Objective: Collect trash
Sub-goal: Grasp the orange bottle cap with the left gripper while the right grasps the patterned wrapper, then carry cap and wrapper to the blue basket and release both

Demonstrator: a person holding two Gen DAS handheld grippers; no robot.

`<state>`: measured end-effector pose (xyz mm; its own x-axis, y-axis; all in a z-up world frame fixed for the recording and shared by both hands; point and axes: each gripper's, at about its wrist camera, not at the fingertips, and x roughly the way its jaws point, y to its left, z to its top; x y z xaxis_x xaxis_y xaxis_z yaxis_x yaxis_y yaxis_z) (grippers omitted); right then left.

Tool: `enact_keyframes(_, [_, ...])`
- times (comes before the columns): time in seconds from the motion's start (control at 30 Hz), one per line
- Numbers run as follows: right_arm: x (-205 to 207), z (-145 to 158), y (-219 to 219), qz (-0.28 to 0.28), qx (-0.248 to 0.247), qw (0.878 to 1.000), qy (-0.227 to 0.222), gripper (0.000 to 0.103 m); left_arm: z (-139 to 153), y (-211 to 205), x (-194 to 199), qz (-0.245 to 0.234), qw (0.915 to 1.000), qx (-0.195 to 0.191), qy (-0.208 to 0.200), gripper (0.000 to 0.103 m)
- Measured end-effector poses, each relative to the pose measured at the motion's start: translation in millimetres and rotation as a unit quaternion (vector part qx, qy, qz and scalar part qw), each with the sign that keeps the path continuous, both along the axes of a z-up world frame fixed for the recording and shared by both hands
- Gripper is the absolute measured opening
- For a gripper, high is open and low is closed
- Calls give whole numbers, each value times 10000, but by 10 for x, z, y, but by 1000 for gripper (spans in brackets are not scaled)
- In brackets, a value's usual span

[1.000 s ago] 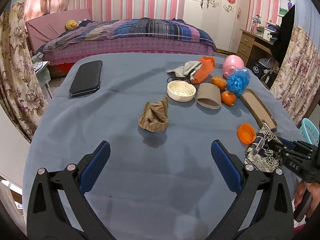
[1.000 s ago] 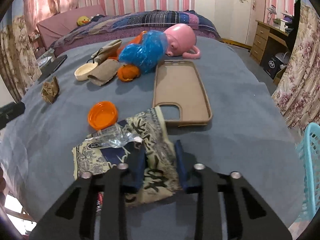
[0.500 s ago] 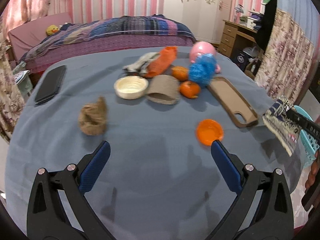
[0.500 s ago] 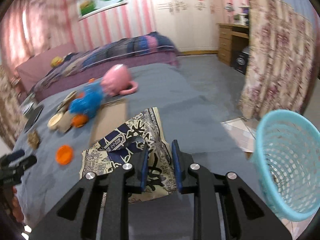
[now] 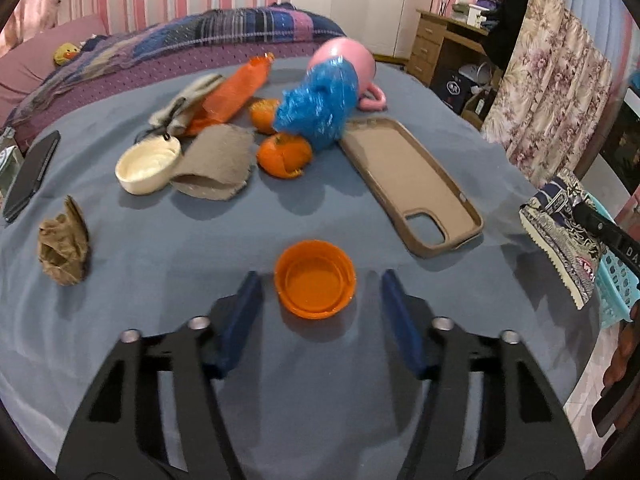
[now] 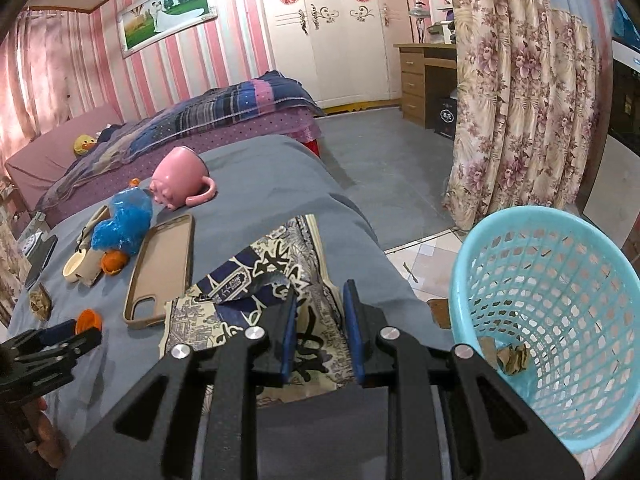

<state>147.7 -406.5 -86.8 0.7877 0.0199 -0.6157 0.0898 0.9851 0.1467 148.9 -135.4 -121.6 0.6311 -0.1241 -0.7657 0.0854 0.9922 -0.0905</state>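
A few scraps already lie in the blue basket (image 6: pixel 560 320), which stands on the floor just off the table (image 5: pixel 160 280) edge, so collecting is under way but far from done. The right gripper (image 6: pixel 320 334) pinches a printed wrapper (image 6: pixel 276 280) just beside the basket, not yet over its rim. The left gripper (image 5: pixel 320 304) has its fingers closing around the orange cap (image 5: pixel 315 278), not yet touching it; farther from the basket, orange peels (image 5: pixel 284 155), a brown paper wad (image 5: pixel 64 246) and other litter remain.
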Motion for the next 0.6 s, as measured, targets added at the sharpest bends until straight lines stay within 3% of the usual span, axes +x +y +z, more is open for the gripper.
enact_keyframes(0.07, [-13, 0, -3, 12, 8, 10000, 3, 22, 0, 6, -4, -21, 10000, -35, -7, 39])
enact_keyframes(0.17, [-25, 12, -8, -10, 19, 10000, -13, 22, 25, 12, -13, -61, 9999, -136, -15, 39])
enact_keyframes(0.3, [-77, 87, -30, -37, 2, 10000, -70, 22, 188, -44, -45, -145, 9997, 49, -197, 39])
enact_keyframes(0.43, [-164, 227, -139, -118, -111, 9997, -163, 22, 506, -211, -53, -345, 9977, 230, -534, 39])
enact_keyframes(0.6, [-271, 393, -414, -299, -468, 9983, -199, 22, 899, -542, -37, -667, 9935, 128, -912, 39])
